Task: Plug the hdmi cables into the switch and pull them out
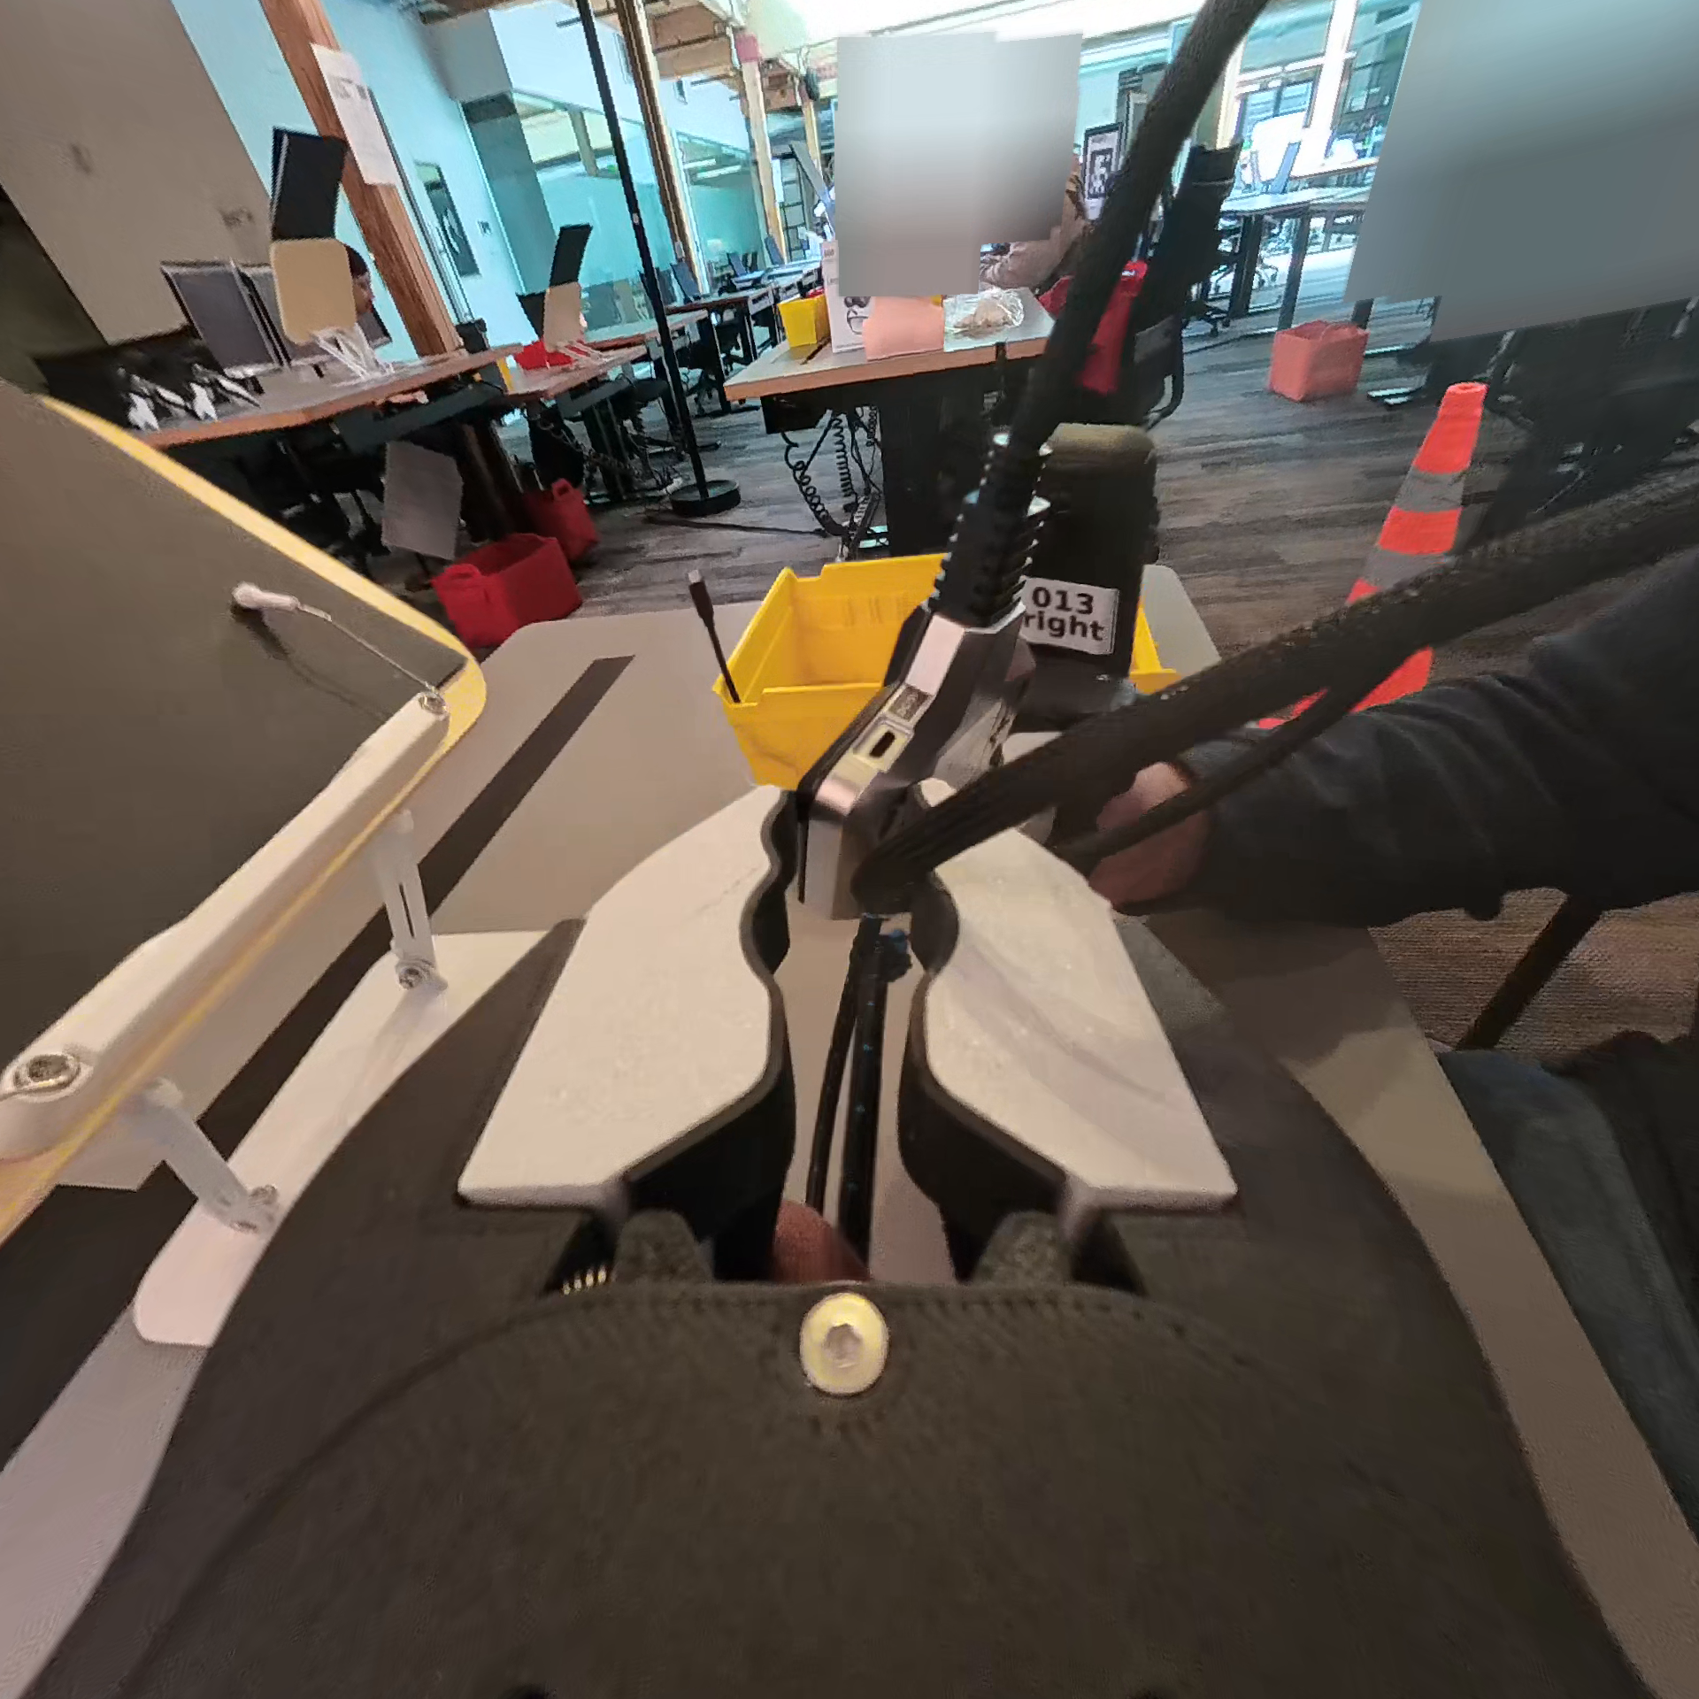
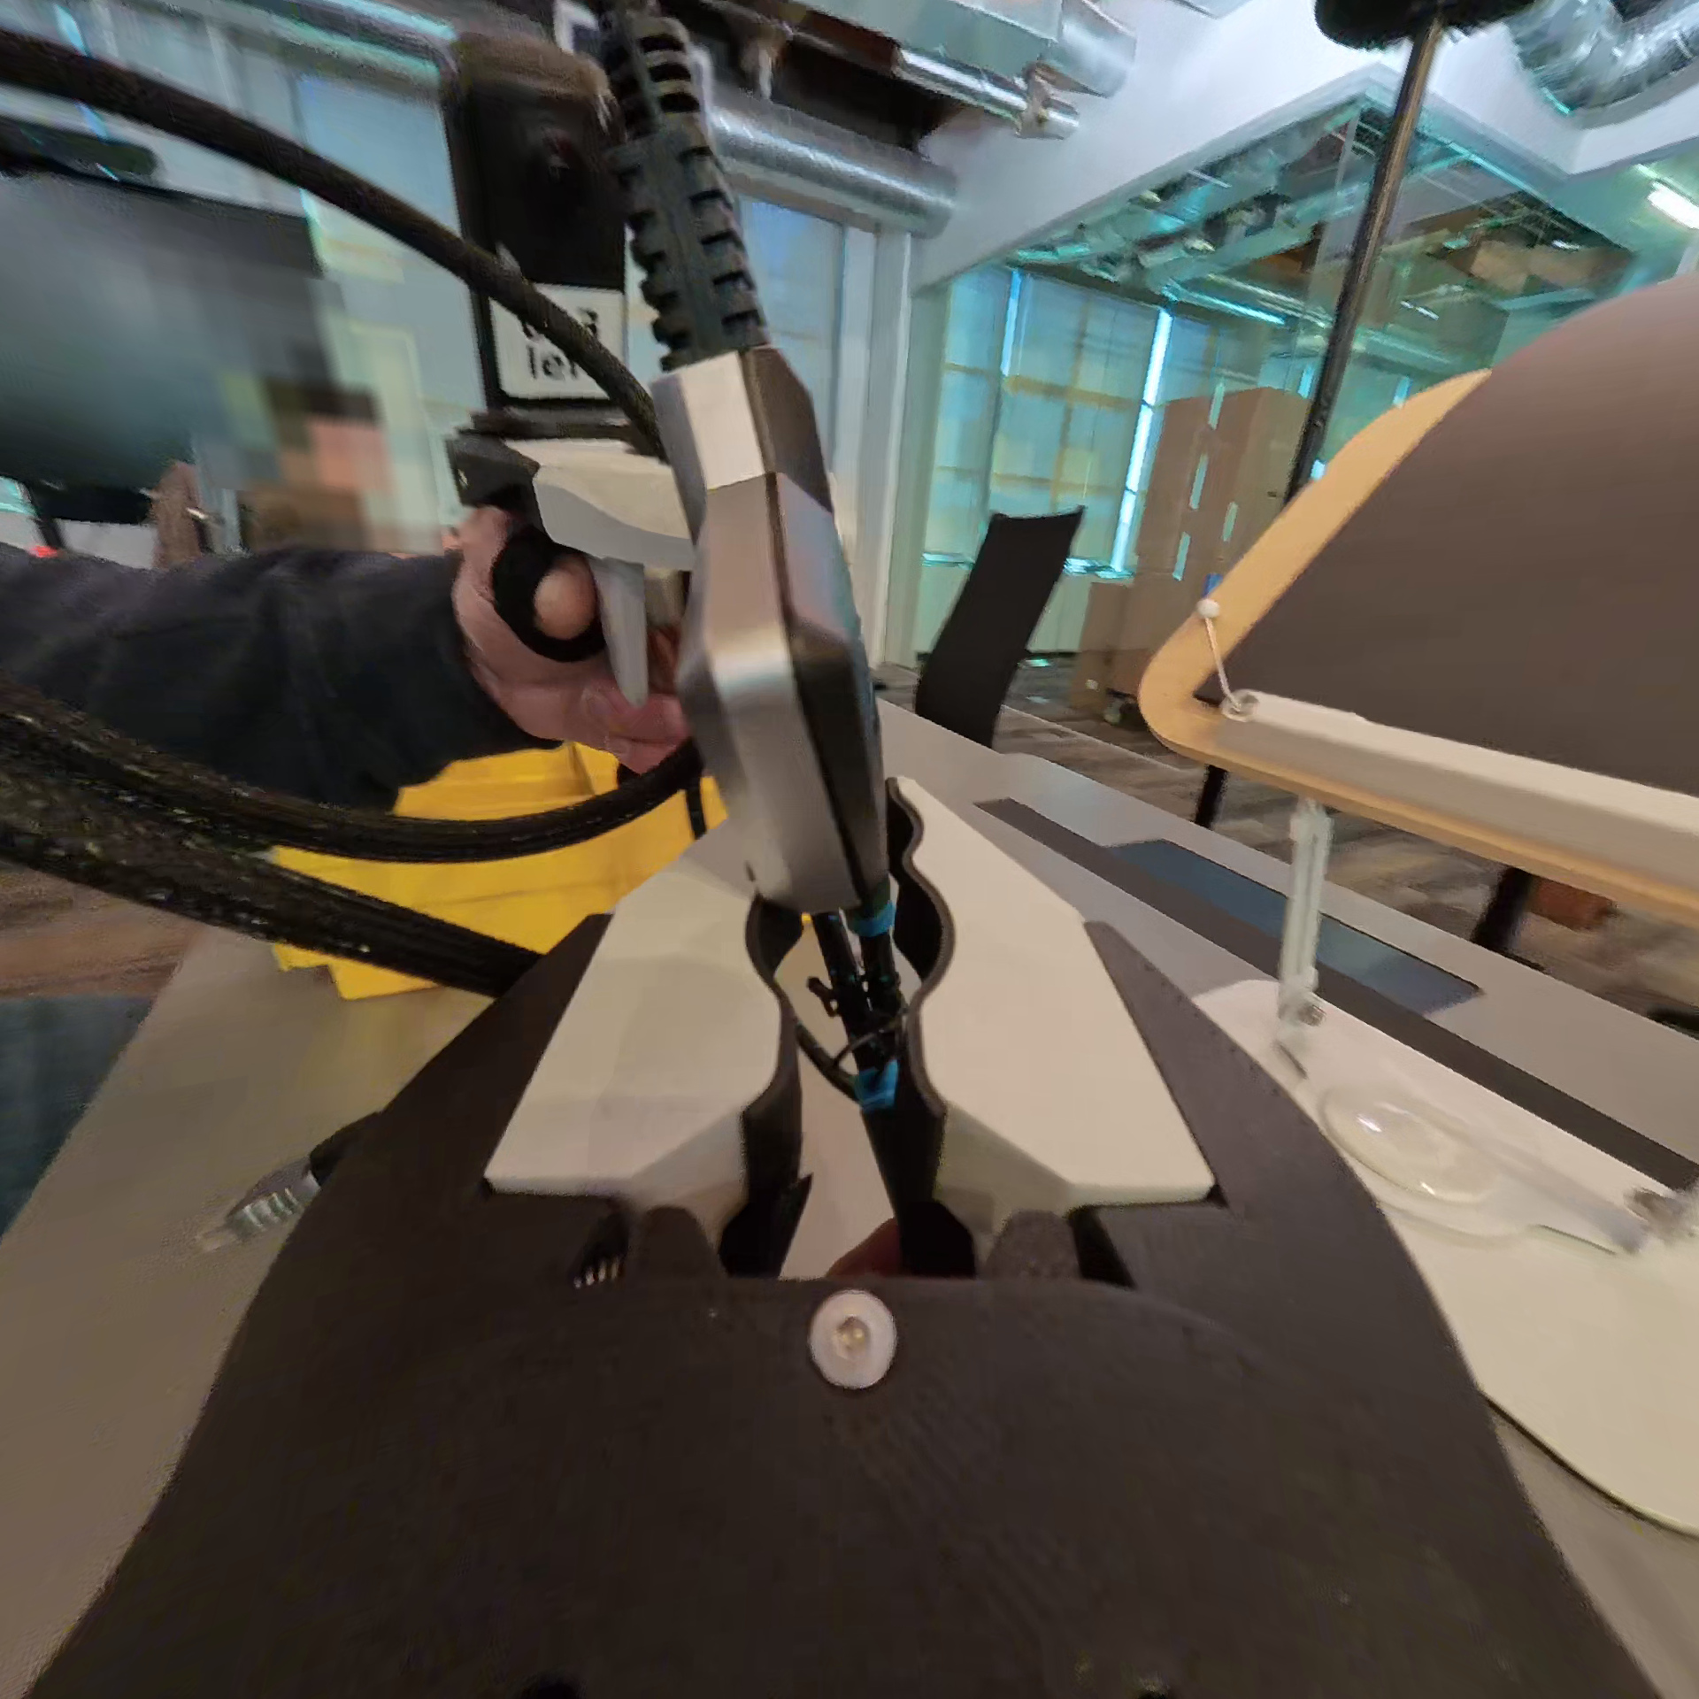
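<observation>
Open-plan office: desks [image 1: 883, 368], monitors [image 1: 221, 313], glass partitions [image 2: 1039, 414]

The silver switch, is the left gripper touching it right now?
Touching. In the left wrist view, the left gripper has its fingertips closed against the lower end of the silver switch, one on each side, with no gap showing.

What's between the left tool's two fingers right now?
In the left wrist view, the silver switch sits at the fingertips of the left tool, and thin black cables run back through the gap.

Yellow bin [image 1: 818, 680] on grey table [image 1: 588, 662]; orange cone [image 1: 1434, 515] on floor beyond.
</observation>
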Motion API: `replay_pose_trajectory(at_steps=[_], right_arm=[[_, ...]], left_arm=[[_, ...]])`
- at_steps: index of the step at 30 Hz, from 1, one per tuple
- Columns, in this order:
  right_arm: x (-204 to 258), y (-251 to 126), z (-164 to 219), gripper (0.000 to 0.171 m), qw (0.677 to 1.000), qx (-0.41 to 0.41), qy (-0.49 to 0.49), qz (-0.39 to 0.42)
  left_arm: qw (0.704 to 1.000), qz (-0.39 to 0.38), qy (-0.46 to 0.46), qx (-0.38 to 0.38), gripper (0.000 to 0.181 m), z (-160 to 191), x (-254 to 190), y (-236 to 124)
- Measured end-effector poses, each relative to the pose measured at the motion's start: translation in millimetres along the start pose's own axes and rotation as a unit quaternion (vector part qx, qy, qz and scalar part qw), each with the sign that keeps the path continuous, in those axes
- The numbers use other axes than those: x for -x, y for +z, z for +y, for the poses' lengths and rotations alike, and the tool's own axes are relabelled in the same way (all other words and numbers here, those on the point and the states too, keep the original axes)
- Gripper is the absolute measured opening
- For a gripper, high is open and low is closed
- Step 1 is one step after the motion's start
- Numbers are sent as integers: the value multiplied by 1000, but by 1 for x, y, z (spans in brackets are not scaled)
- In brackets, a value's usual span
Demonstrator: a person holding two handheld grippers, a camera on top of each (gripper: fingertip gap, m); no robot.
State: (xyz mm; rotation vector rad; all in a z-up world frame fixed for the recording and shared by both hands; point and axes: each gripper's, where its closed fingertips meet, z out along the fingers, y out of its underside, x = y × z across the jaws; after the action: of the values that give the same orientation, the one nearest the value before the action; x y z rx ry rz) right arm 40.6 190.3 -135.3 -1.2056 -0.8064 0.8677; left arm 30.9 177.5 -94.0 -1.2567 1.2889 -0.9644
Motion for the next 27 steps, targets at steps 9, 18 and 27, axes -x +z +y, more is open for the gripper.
replay_pose_trajectory(at_steps=[9,18,27], right_arm=[[-43,-13,27,9,975,96,-121,161],[-56,-13,48,9,886,208,-330,249],[-39,0,65,8,835,256,-427,234]], left_arm=[[988,-114,8,103,27,11,31,-25],[954,-230,80,173,40,-41,19,-75],[932,-189,128,281,53,-34,-23,-24]])
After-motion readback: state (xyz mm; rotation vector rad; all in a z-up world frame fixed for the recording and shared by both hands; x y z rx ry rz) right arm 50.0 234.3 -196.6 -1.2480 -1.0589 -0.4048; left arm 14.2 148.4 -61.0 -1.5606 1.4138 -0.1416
